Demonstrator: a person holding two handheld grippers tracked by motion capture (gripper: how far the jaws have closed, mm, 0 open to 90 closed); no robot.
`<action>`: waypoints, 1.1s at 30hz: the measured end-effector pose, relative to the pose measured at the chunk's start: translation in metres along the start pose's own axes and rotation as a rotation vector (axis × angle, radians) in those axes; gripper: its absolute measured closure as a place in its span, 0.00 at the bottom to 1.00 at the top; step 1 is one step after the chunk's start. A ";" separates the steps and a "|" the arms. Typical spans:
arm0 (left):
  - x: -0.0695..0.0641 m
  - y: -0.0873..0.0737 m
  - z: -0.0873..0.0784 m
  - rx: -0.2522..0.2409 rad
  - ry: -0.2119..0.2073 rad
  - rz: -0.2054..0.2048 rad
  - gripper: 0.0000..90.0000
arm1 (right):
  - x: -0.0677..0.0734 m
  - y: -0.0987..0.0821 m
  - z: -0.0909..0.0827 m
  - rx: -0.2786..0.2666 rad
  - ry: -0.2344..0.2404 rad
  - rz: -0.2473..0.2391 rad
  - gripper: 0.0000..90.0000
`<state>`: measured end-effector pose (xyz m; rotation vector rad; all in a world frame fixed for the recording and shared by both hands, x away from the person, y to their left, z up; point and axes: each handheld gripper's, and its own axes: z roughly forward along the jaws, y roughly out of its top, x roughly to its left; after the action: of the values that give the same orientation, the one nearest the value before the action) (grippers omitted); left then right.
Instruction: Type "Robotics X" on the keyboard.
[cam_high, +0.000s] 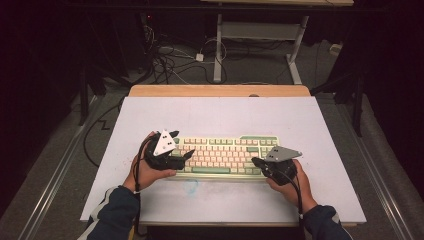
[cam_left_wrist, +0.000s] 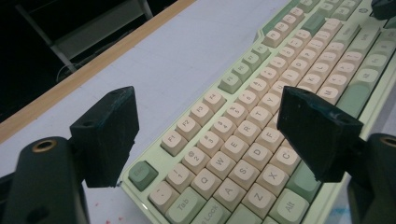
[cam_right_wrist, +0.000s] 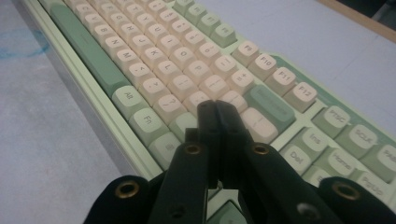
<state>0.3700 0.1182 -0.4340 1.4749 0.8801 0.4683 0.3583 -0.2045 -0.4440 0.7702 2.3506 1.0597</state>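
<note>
A pale green keyboard (cam_high: 225, 156) with cream and green keys lies across the middle of the white table. My left gripper (cam_high: 188, 154) hovers over its left end, jaws wide apart with nothing between them; in the left gripper view the left gripper (cam_left_wrist: 208, 135) straddles the letter keys of the keyboard (cam_left_wrist: 261, 93). My right gripper (cam_high: 256, 162) is over the right end, near the front edge. In the right gripper view the right gripper (cam_right_wrist: 215, 108) has its jaws pressed together, empty, tips just above the keys of the keyboard (cam_right_wrist: 154, 60) near the Enter area.
The white board (cam_high: 225, 115) rests on a wooden table whose far edge (cam_high: 220, 90) shows behind it. Beyond it stand a desk frame (cam_high: 260, 35) and cables (cam_high: 165, 60) on the floor. A faint blue smudge (cam_high: 192, 186) marks the board in front of the keyboard.
</note>
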 end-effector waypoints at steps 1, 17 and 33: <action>0.000 0.000 0.000 0.001 -0.002 -0.005 0.21 | 0.001 0.000 0.005 0.014 -0.005 -0.002 1.00; 0.000 -0.013 -0.007 0.072 -0.012 -0.004 0.61 | 0.001 -0.006 0.015 0.043 -0.019 -0.005 1.00; -0.008 -0.016 0.028 0.231 -0.007 0.007 0.97 | 0.004 -0.008 0.015 0.030 -0.036 -0.015 1.00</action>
<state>0.3824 0.0925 -0.4516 1.6895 0.9475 0.3753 0.3622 -0.1984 -0.4601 0.7752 2.3432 0.9982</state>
